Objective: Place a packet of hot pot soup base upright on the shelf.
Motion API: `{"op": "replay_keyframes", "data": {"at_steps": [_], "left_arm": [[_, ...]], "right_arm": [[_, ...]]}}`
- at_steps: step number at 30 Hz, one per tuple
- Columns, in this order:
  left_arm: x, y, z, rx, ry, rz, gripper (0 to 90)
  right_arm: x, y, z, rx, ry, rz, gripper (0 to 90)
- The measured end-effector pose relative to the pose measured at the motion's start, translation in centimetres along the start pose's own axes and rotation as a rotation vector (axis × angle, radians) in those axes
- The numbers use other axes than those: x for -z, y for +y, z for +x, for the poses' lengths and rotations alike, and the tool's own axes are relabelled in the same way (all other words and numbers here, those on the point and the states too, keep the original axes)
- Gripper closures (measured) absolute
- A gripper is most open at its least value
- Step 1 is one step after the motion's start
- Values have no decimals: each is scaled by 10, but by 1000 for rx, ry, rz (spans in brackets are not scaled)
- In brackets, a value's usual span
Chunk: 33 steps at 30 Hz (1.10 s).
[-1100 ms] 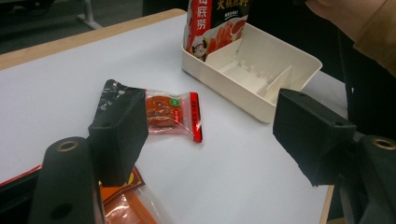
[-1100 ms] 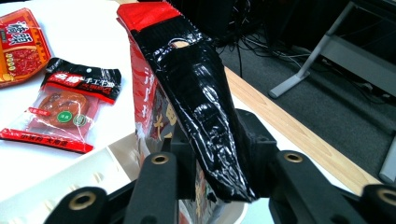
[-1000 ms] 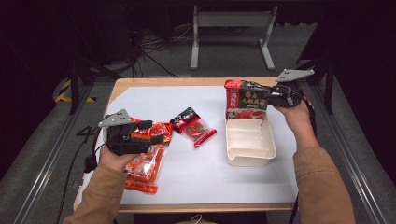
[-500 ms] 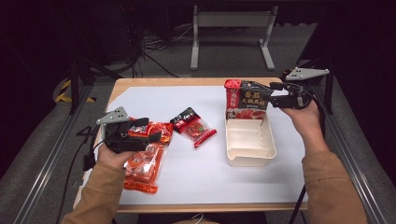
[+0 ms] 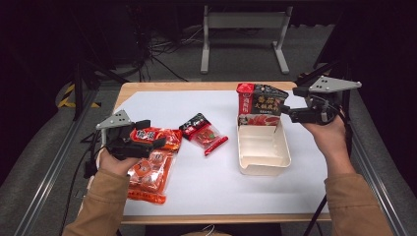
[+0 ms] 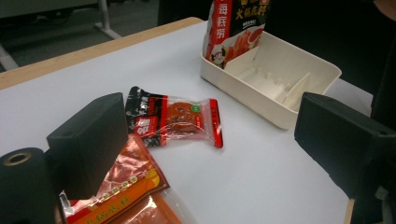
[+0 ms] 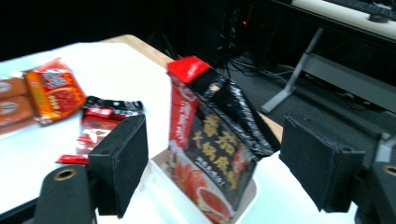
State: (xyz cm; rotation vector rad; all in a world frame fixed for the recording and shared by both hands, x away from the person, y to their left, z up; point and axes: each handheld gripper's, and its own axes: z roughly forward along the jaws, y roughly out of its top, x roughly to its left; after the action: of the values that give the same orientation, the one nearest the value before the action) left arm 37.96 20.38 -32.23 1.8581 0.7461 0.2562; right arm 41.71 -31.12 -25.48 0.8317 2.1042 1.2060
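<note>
1. Right gripper (image 5: 286,112): held at the far right of the table, just beside the black-and-red soup-base pouch (image 5: 259,104). Its jaws have just been opening; they stand wide apart, and in the right gripper view the pouch (image 7: 215,140) lies between the pads without either pad touching it.
2. Black-and-red soup-base pouch: stands upright, slightly tilted, in the far end of the cream plastic tray (image 5: 263,150), with its lower edge inside the tray and its red top corner above the rim.
3. Cream plastic tray: rests on the white table sheet (image 5: 206,191), right of centre. The left gripper view shows thin inner dividers in the tray (image 6: 280,79); the near compartments hold nothing.
4. Left gripper (image 5: 162,142): at the near left of the table, over the top edge of the large orange-red snack bag (image 5: 150,169). Its jaws have just been opening and stand apart; whether the lower pad touches the bag cannot be told. In the left gripper view the bag's corner (image 6: 116,191) lies beside the left pad.
5. Small red-and-black sachet (image 5: 203,133): lies flat on the sheet between the orange-red bag and the tray, touching neither gripper (image 6: 175,119).
6. Person's hands: left hand (image 5: 110,160), right hand (image 5: 327,132), each around its gripper's body.
</note>
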Motion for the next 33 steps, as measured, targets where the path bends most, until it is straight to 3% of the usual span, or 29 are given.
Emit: {"op": "replay_keyframes", "data": {"at_steps": [8, 18, 20, 24, 27, 29, 33], "left_arm": [[8, -2, 8, 9, 32, 4, 99], [17, -4, 17, -4, 49, 5, 91], [18, -4, 19, 5, 51, 7, 90], [14, -5, 21, -15, 79, 31, 60], [13, -6, 25, -23, 74, 37, 22], [13, -7, 28, -29, 77, 37, 14], [16, -10, 40, -21, 84, 41, 33]], "right_arm": [[15, -5, 17, -16, 74, -26, 143], [17, -29, 34, -53, 178, -31, 61], [17, -33, 38, -64, 199, -34, 60], [16, -41, 46, -57, 221, -46, 53], [14, -45, 49, -62, 249, -38, 64], [12, -46, 50, -52, 246, -7, 71], [16, -48, 52, -49, 249, -6, 141]]}}
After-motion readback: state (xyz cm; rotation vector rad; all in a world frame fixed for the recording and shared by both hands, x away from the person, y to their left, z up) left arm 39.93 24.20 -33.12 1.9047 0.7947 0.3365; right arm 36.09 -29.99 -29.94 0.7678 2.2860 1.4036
